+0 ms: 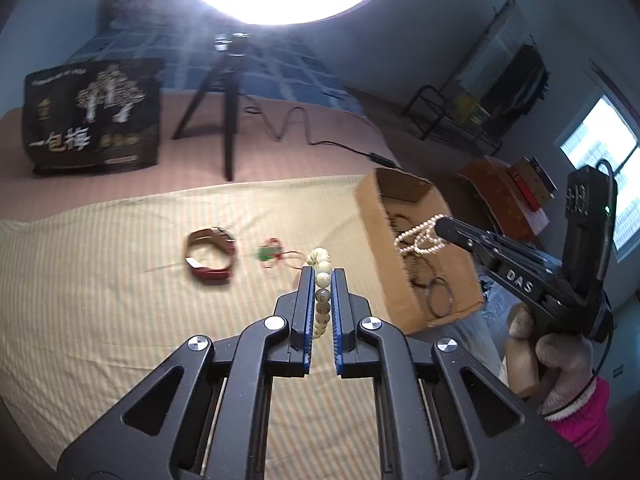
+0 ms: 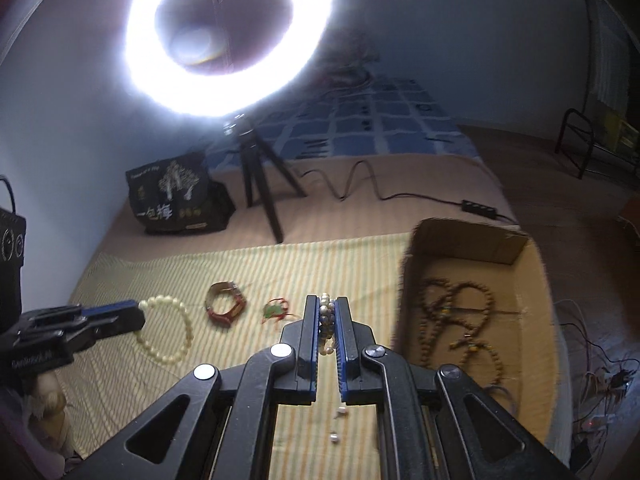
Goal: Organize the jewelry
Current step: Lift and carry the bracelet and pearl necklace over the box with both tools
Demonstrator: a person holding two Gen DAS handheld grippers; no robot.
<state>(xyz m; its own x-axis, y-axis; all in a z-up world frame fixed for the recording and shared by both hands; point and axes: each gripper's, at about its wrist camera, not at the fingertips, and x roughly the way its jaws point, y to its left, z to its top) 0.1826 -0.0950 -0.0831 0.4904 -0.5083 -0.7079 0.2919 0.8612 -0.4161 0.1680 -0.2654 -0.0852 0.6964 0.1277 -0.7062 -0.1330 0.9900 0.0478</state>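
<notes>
Far left on the bed stands a dark snack bag [image 1: 94, 114], and beside it the tripod [image 1: 228, 112] of the glaring ring light [image 2: 228, 36]. On the striped cloth [image 1: 100, 300] lie a red-strapped watch [image 1: 210, 258] and, just to its right, a red-cord charm with a green stone [image 1: 272, 256]. Your left gripper [image 1: 323, 280] has its jaws clamped on the cream bead bracelet [image 1: 322, 292]; in the right wrist view the loop hangs from the fingertips just above the cloth, left of the watch. Further right, your right gripper [image 2: 329, 312] has its jaws closed on the pearl strand [image 2: 327, 324], which the left wrist view shows dangling over the open cardboard box [image 1: 372, 216]. Inside the box lie brown wooden bead strings [image 2: 456, 320] and thin dark rings [image 1: 440, 294]. The box sits at the cloth's right edge.
</notes>
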